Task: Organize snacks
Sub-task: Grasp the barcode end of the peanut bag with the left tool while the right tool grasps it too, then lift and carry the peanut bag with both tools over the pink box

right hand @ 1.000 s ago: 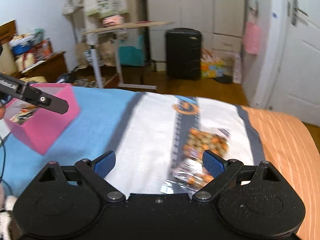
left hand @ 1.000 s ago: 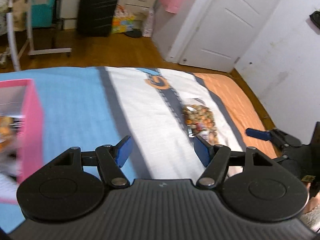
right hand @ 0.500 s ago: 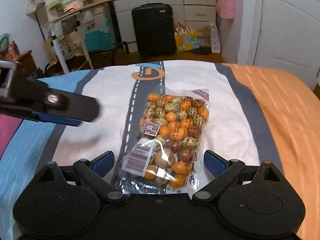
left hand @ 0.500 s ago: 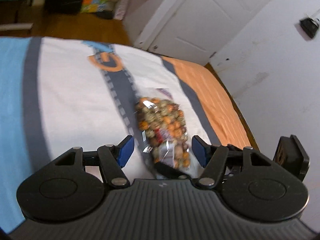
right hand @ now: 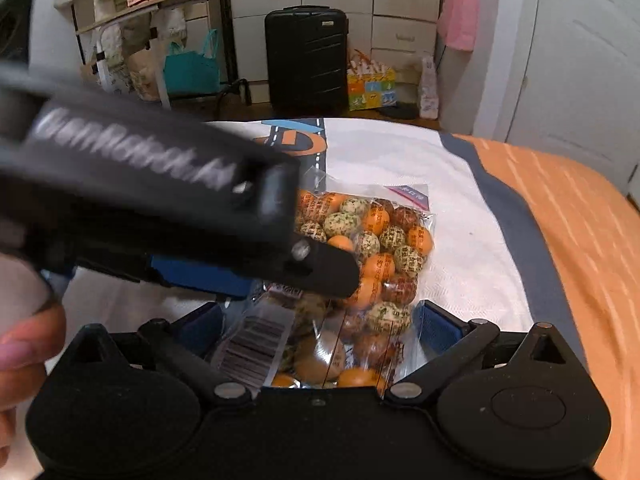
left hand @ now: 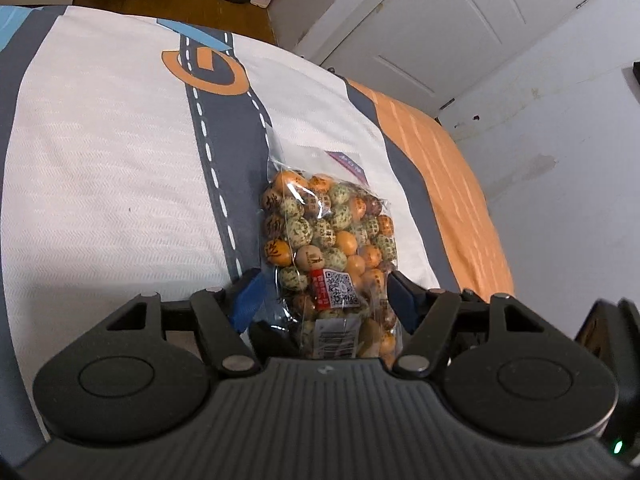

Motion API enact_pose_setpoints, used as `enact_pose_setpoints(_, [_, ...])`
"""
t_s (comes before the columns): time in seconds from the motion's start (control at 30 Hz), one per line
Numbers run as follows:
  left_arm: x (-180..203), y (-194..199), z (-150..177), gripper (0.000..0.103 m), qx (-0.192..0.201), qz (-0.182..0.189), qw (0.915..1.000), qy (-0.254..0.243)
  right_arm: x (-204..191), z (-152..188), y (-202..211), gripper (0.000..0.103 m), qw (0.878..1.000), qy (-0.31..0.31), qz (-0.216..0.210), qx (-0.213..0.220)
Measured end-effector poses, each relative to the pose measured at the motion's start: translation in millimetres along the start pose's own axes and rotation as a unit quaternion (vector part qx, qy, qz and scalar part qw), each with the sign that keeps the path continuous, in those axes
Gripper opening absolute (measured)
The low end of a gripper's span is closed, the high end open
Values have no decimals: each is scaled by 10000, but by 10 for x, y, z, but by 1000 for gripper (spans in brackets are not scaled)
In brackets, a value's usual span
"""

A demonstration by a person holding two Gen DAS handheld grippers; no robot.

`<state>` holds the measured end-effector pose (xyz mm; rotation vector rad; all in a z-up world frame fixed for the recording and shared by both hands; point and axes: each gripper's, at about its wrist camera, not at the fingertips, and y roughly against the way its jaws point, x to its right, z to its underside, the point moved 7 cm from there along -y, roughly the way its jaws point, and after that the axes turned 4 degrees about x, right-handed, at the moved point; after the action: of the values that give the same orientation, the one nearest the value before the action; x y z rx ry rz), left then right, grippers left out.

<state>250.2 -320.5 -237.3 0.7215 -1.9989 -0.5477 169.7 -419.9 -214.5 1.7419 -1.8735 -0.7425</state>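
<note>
A clear bag of orange, green and brown coated snack balls (left hand: 328, 248) lies on the bed sheet, with a barcode label and QR sticker at its near end. My left gripper (left hand: 324, 300) is open, its blue pads on either side of the bag's near end. My right gripper (right hand: 316, 326) is open too, straddling the same end of the bag (right hand: 372, 264). The left gripper's body (right hand: 160, 208) crosses the right wrist view, just above the bag. Whether either gripper touches the bag is unclear.
The bed sheet (left hand: 100, 184) has white, grey, blue and orange stripes and a road print. The bed's orange edge (left hand: 460, 208) runs near a white wall and door. A black suitcase (right hand: 306, 56), a colourful box and a clothes rack stand on the floor beyond.
Both grippers have closed in on the snack bag, which now lies between both pairs of fingers. The left gripper swung from the pink box side to the bag. Both stayed open.
</note>
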Motion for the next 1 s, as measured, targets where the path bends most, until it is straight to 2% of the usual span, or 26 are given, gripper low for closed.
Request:
enact_pose_setpoints(0.07, [10, 0, 18, 56, -69, -58, 10000, -16, 13, -12, 35, 92, 10000, 1, 89, 4])
enact_pose_setpoints(0.2, [11, 42, 44, 52, -100, -135, 9997, 186, -47, -9, 138, 82, 9999, 100, 79, -42])
enact_pose_setpoints(0.27, [33, 76, 84, 52, -151, -165, 9996, 157, -85, -10, 188, 81, 9995, 240, 109, -144])
enact_pose_setpoints(0.53, [97, 307, 216, 53, -318, -354, 9986, -232, -213, 6, 371, 80, 9997, -102, 11, -216])
enact_pose_setpoints(0.7, [152, 587, 309, 53, -329, -645, 9967, -358, -332, 12, 528, 80, 9992, -246, -223, -231])
enact_pose_setpoints(1.0, [210, 1135, 392, 53, -392, -799, 9949, -475, -686, 31, 971, 80, 9986, -204, -476, -79])
